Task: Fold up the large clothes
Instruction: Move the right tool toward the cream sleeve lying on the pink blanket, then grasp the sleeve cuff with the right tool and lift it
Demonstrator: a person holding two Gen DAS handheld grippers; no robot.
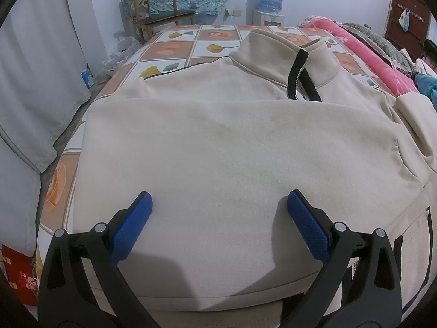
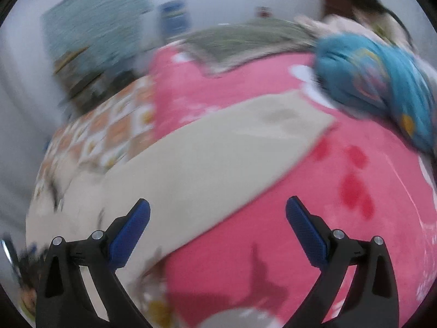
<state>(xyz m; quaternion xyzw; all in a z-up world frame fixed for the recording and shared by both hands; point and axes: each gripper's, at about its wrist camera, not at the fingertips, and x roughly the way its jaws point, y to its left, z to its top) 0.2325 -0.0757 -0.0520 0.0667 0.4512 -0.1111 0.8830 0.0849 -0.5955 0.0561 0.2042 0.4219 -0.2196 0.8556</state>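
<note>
No brand name or legible writing can be made out; the print on the red box (image 1: 20, 276) at the bed's lower left and on the blue can (image 1: 87, 78) on the floor is too small to be read. A beige fleece jacket (image 1: 218, 147) with a soft, matte nap is laid on the bed (image 1: 174, 49), whose cover is printed in orange and white squares with leaf motifs. The stand-up collar (image 1: 284, 54) is edged in black along a zipper (image 1: 299, 82), and the lower part is folded up over the chest, so that a straight horizontal edge is formed. The left hand-held gripper (image 1: 218, 205) is held over this folded panel with its blue textured pads (image 1: 308, 227) spread apart and nothing between them. In the blurred right wrist view, a beige sleeve (image 2: 218, 158) is seen stretched over a plush pink blanket (image 2: 300, 191), near a crumpled teal cloth (image 2: 377, 87). The right hand-held gripper (image 2: 218, 213) is likewise spread wide and empty above sleeve and blanket.
</note>
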